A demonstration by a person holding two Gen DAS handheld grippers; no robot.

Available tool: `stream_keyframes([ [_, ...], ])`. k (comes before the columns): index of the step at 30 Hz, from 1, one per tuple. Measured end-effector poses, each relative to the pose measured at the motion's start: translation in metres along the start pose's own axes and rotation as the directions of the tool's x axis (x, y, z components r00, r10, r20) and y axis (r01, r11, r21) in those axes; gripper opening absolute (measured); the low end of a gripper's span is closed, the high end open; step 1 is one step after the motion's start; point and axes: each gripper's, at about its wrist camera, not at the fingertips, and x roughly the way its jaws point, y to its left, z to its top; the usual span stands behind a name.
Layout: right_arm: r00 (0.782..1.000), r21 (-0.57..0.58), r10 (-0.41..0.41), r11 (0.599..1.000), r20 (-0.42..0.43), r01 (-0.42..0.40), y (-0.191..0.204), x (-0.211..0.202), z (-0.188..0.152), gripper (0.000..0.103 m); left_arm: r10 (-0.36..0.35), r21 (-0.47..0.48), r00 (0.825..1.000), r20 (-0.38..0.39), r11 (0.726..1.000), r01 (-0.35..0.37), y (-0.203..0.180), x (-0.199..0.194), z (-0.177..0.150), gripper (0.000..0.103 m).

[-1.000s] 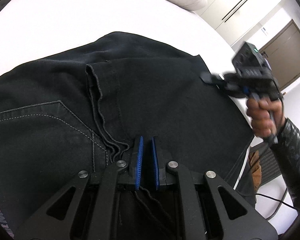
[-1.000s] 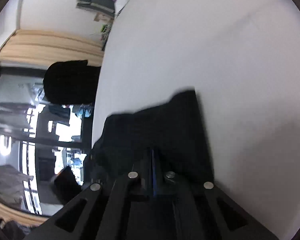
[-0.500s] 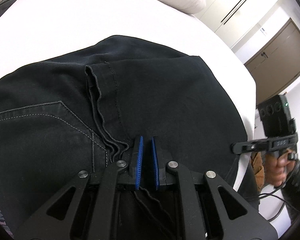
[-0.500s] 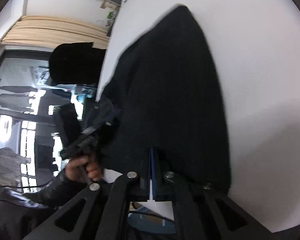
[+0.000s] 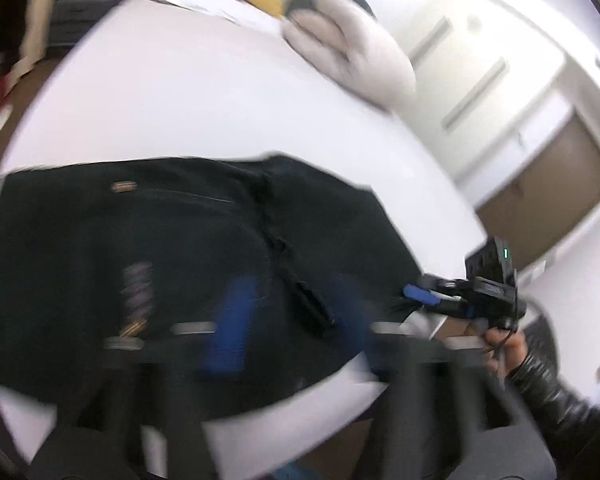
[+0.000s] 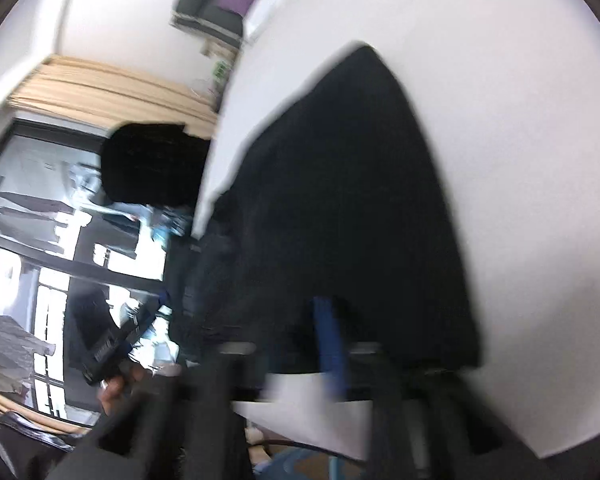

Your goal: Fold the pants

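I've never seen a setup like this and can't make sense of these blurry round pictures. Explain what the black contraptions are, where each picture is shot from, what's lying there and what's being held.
There is no robot here. A person holds a hand-operated two-finger gripper in each hand, and each gripper carries a fisheye camera looking forward along its fingers, hence the round, warped pictures.

The left-hand camera shows the left gripper at the bottom, badly blurred. Its blue pads seem well apart, so it is probably open and holding nothing. At right is the right gripper in the person's hand.

The right-hand camera shows the right gripper from behind; whether it is open or shut is too blurred to tell.

On the white surface lie black pants, folded into a compact shape. A pale cushion sits at the far side.
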Motion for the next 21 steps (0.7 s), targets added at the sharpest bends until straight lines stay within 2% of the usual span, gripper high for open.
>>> stream_keyframes([
  [1, 0.999, -0.01, 0.023, 1.0, 0.034, -0.023, 0.01, -0.004, -0.003, 0.076, 0.005, -0.035, 0.999, 0.043, 0.999, -0.004, 0.008, -0.016, -0.004, 0.088],
  [2, 0.996, -0.036, 0.057, 0.998, 0.061, -0.055, 0.023, -0.005, -0.007, 0.076, 0.02, -0.084, 0.996, 0.086, 0.996, -0.012, 0.019, -0.035, -0.009, 0.089],
  [4, 0.993, -0.042, 0.097, 0.995, 0.071, -0.094, 0.035, 0.0, -0.01, 0.073, 0.056, -0.192, 0.993, 0.106, 0.981, -0.035, 0.046, -0.061, -0.02, 0.089],
  [5, 0.991, -0.035, 0.12, 0.992, 0.063, -0.118, 0.041, 0.007, -0.011, 0.07, 0.076, -0.276, 0.99, 0.121, 0.96, -0.04, 0.065, -0.074, -0.028, 0.089],
  [8, 0.991, -0.035, 0.133, 0.991, 0.034, -0.132, 0.055, 0.029, -0.012, 0.043, 0.097, -0.428, 0.985, 0.14, 0.903, -0.028, 0.1, -0.09, -0.043, 0.089],
  [10, 0.993, -0.041, 0.115, 0.993, 0.013, -0.114, 0.062, 0.042, -0.011, 0.025, 0.095, -0.471, 0.985, 0.142, 0.882, -0.017, 0.113, -0.09, -0.047, 0.089],
  [12, 0.996, -0.036, 0.093, 0.995, -0.013, -0.093, 0.07, 0.057, -0.008, 0.016, 0.074, -0.516, 0.99, 0.122, 0.857, 0.0, 0.123, -0.084, -0.053, 0.088],
  [14, 0.996, -0.037, 0.084, 0.996, -0.039, -0.086, 0.075, 0.068, -0.002, 0.014, 0.061, -0.564, 0.992, 0.111, 0.826, 0.013, 0.131, -0.083, -0.058, 0.088],
  [17, 0.993, -0.047, 0.098, 0.994, -0.06, -0.101, 0.085, 0.081, 0.008, 0.013, 0.061, -0.597, 0.992, 0.113, 0.802, 0.019, 0.139, -0.083, -0.063, 0.088],
  [21, 0.991, -0.063, 0.087, 0.994, -0.101, -0.094, 0.095, 0.102, 0.021, 0.013, 0.019, -0.68, 0.994, 0.109, 0.73, 0.061, 0.162, -0.064, -0.075, 0.087],
])
